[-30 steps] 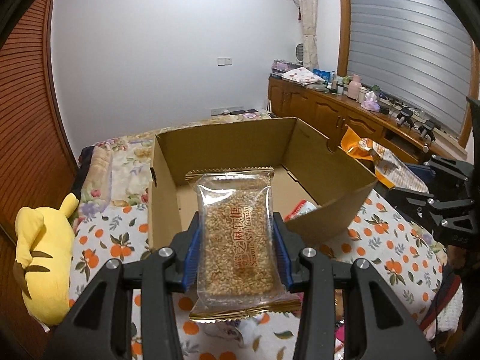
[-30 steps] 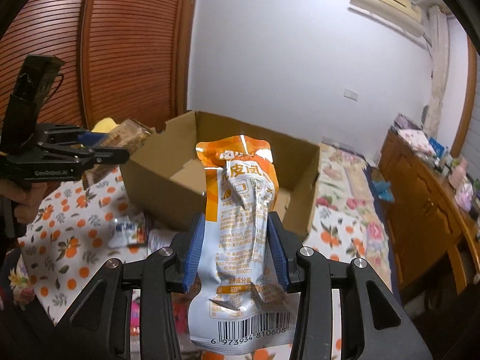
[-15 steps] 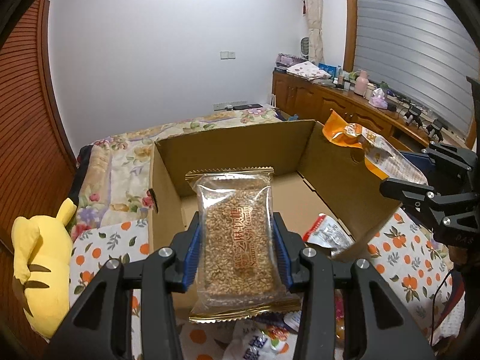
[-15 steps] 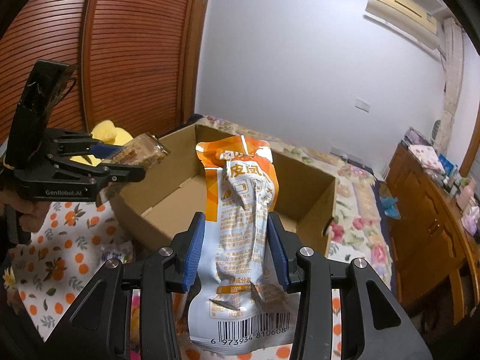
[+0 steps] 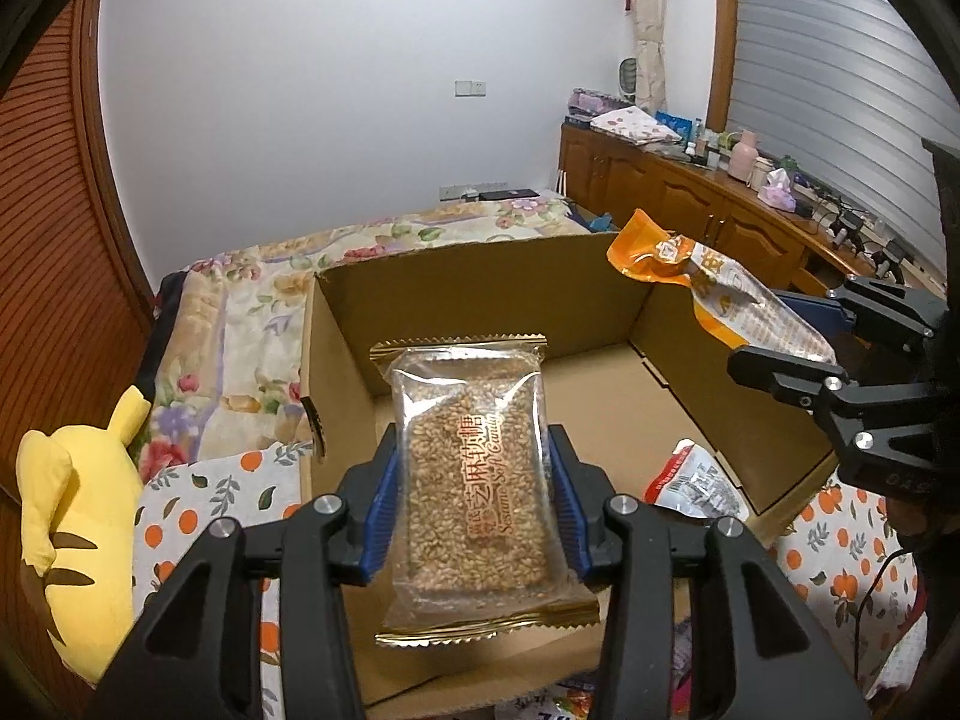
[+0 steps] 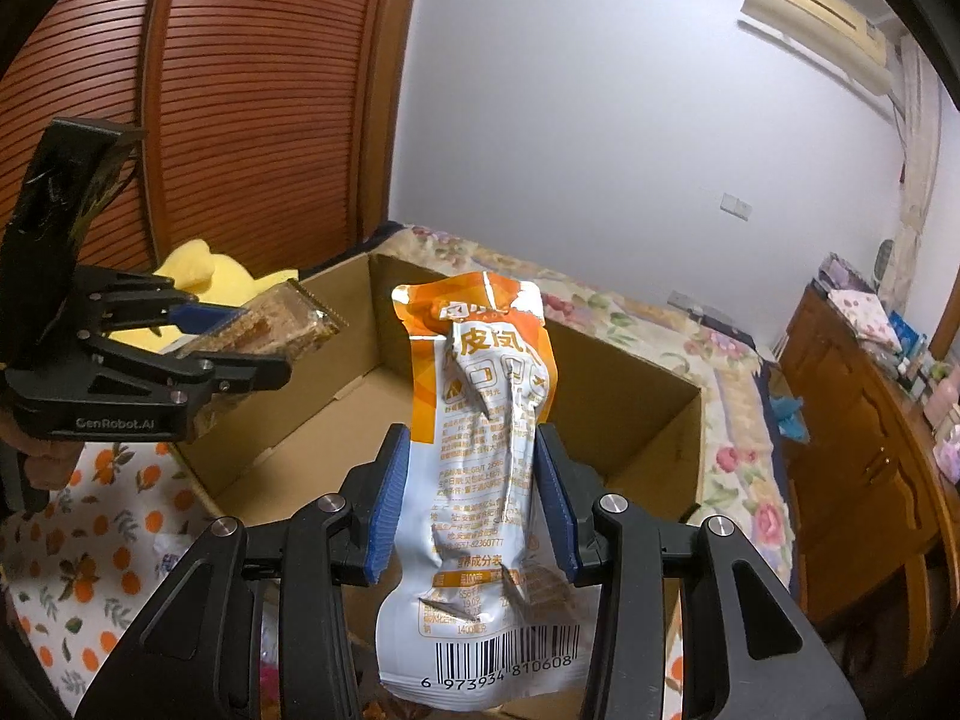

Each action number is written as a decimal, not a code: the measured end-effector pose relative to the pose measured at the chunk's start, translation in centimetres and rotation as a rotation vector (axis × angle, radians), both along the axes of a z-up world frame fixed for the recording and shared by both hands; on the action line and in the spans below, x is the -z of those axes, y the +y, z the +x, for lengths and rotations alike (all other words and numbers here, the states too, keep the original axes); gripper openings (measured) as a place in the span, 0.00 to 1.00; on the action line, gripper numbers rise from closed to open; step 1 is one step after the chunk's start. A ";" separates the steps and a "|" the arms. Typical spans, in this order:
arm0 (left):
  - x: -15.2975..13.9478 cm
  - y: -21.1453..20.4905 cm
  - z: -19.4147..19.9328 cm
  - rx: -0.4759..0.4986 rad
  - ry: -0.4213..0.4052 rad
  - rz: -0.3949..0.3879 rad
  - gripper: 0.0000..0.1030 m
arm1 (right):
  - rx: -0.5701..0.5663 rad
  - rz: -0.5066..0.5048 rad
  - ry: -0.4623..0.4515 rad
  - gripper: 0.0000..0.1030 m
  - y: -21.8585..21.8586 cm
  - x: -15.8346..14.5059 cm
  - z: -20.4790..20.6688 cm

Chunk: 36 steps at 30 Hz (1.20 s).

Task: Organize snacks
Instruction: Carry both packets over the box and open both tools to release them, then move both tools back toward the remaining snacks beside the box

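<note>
The left claw [image 5: 474,501] grips a clear sesame candy bar [image 5: 477,471] across its width, though its jaws are opening slightly with the bar between the blue pads; in the left wrist view the bar sits centre frame, over the near part of the open cardboard box [image 5: 480,294]. The right claw [image 6: 474,498] is closed on an orange-and-white snack pouch [image 6: 489,456], held upright at centre of the right wrist view, above the box's near wall [image 6: 288,462]. To finish this placing well, I would carry each packet fully past the rim before letting go, lower it close to the floor, and set the two apart from each other and from the red-and-white packet [image 5: 696,483] already lying at lower right inside, keeping the claws from colliding
</note>
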<state>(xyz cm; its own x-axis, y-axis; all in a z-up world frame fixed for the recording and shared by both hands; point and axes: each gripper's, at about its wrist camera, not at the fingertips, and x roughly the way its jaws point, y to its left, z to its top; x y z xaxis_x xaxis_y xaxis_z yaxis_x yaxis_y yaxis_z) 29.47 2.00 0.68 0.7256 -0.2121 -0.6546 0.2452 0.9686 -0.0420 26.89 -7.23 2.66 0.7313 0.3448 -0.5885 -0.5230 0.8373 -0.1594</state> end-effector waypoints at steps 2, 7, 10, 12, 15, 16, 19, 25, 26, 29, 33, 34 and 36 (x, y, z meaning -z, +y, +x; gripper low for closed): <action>0.2 0.2 0.1 -0.005 0.004 -0.001 0.44 | 0.007 -0.010 0.008 0.40 0.1 0.5 0.5; 0.4 0.2 0.3 -0.011 0.009 0.006 0.47 | 0.009 -0.035 0.035 0.41 0.7 1.8 1.6; 0.5 0.2 0.4 -0.013 0.007 0.003 0.47 | 0.010 -0.046 0.050 0.42 1.0 2.3 1.9; 0.5 0.2 0.4 -0.014 0.007 0.003 0.47 | 0.009 -0.054 0.063 0.42 1.2 2.7 2.0; 0.4 0.2 0.3 -0.015 -0.001 0.007 0.47 | 0.009 -0.065 0.073 0.42 1.6 3.3 2.2; 0.3 0.2 0.2 -0.015 -0.003 0.007 0.47 | 0.009 -0.066 0.076 0.42 1.6 3.3 2.3; 0.1 0.4 0.0 -0.014 -0.007 0.005 0.47 | 0.006 -0.076 0.084 0.43 1.8 3.5 2.2; -0.5 0.4 -1.1 -0.007 -0.021 0.004 0.47 | 0.010 -0.071 0.113 0.43 1.8 3.8 2.5; -0.7 0.4 -1.4 -0.004 -0.026 0.007 0.47 | 0.013 -0.065 0.112 0.45 1.8 3.8 2.5; -1.1 0.4 -2.2 -0.001 -0.034 0.011 0.47 | 0.046 -0.077 0.086 0.57 1.6 3.4 2.4; -2.0 0.6 -3.9 0.004 -0.055 0.010 0.49 | 0.050 -0.050 0.083 0.57 1.0 2.4 1.5; -2.2 0.8 -4.4 0.005 -0.060 0.008 0.49 | 0.050 -0.044 0.074 0.57 0.8 2.0 1.0; -2.6 0.7 -5.4 0.008 -0.071 0.010 0.50 | 0.053 -0.029 0.065 0.57 0.5 1.3 0.1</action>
